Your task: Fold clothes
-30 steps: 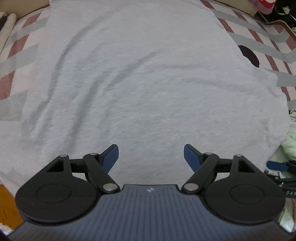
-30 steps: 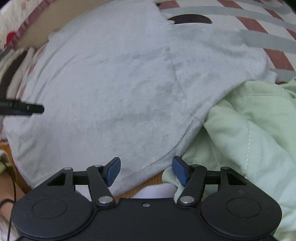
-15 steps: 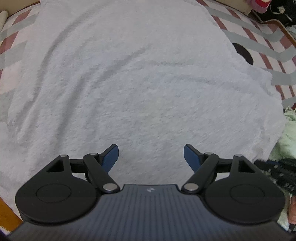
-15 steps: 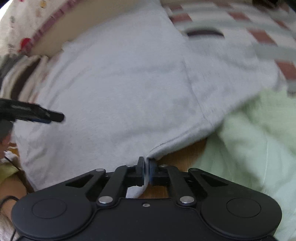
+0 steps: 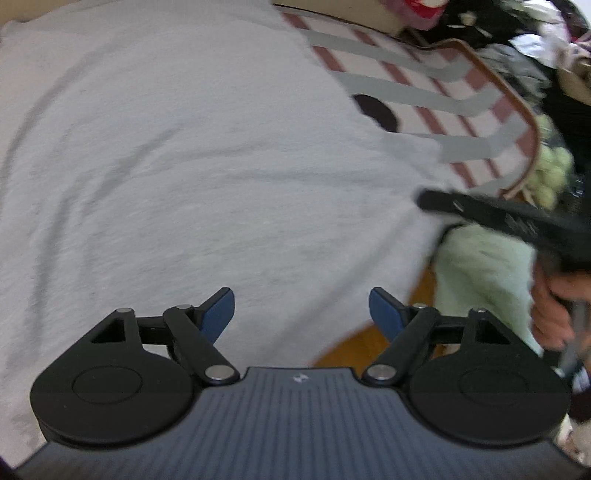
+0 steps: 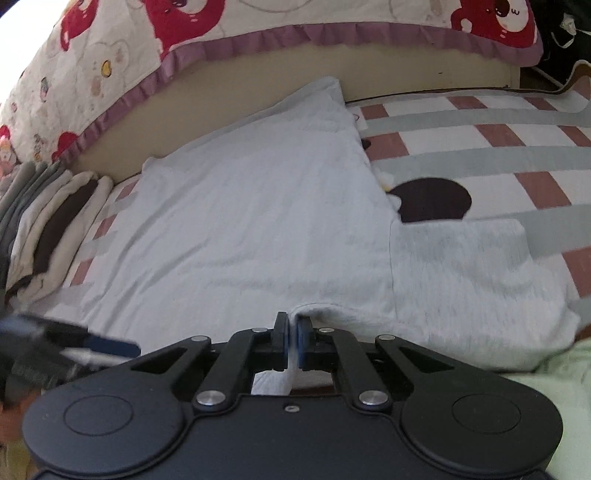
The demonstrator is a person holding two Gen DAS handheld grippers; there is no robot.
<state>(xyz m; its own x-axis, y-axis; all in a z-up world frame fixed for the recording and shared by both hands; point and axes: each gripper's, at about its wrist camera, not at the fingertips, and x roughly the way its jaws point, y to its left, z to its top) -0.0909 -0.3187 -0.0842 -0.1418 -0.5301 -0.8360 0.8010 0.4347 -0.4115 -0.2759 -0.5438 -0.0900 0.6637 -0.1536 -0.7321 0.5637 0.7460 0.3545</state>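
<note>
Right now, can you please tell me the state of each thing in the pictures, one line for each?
Left gripper: open, empty, above the shirt.
Right gripper: shut on the shirt's near edge.
Grey T-shirt: spread flat on the striped mat, near edge pinched.
Green garment: crumpled, unfolded.
Stack of clothes: folded, at the left.

**Right gripper pinches the shirt's near edge**

The right gripper sits at six o'clock, its blue pads pressed together on a raised fold of the grey shirt, whose cloth passes down between them. The shirt spreads flat over the striped mat toward twelve o'clock, one sleeve reaching to three o'clock. A dark round patch shows at two o'clock. A green garment lies at four o'clock. The left gripper, blurred, enters at eight o'clock. Folded clothes are stacked at nine o'clock beneath a cartoon-print bedspread.
</note>
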